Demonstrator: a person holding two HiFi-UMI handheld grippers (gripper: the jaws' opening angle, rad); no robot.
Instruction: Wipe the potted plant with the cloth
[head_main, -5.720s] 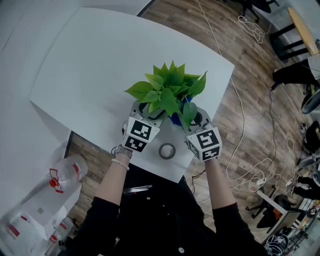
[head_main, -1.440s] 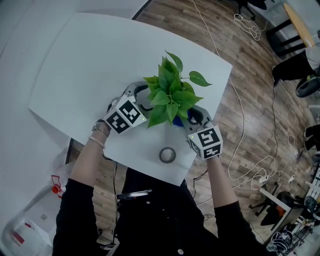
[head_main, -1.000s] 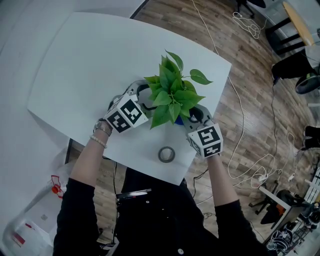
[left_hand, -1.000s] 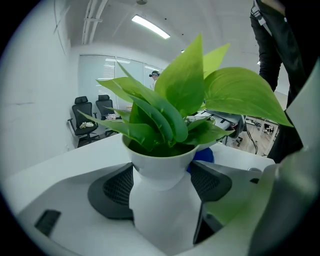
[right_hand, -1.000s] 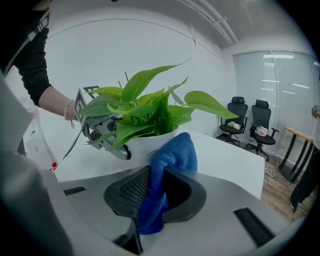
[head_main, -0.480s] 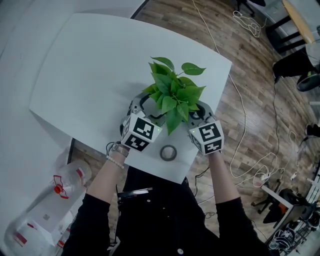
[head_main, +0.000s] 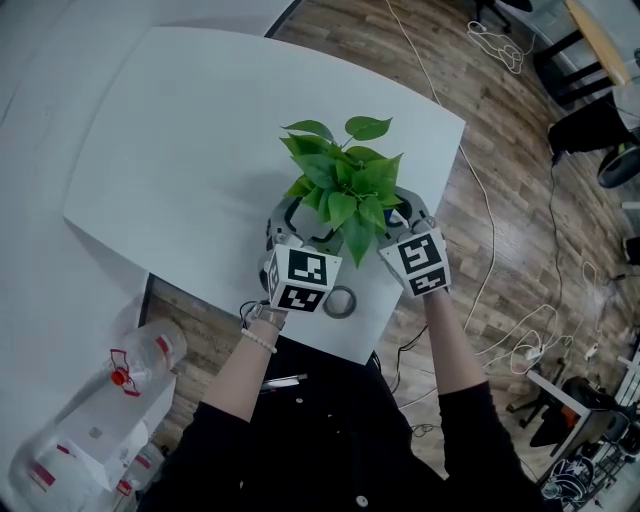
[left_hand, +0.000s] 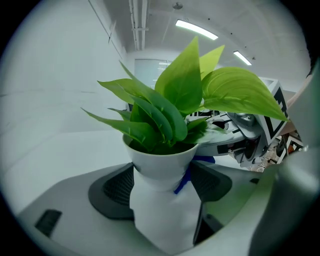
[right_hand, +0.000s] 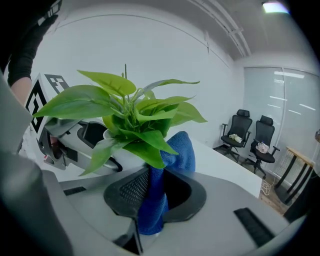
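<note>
Your left gripper (left_hand: 161, 186), clamping the white pot (left_hand: 159, 220), has turned it; now the blue cloth (right_hand: 180, 150) pinched in your right gripper (right_hand: 152, 192) can reach a new side.

The plant (head_main: 340, 190) is upright by the near edge of the table (head_main: 180, 130), with broad glossy green leaves fanning from a plain white pot (left_hand: 160, 170). The left hand-held gripper (left_hand: 161, 189) clasps the pot between its jaws. The cloth (right_hand: 176, 150), blue and crumpled, is pinched in the right hand-held gripper (right_hand: 154, 192) and lies against the pot's side under the leaves.
</note>
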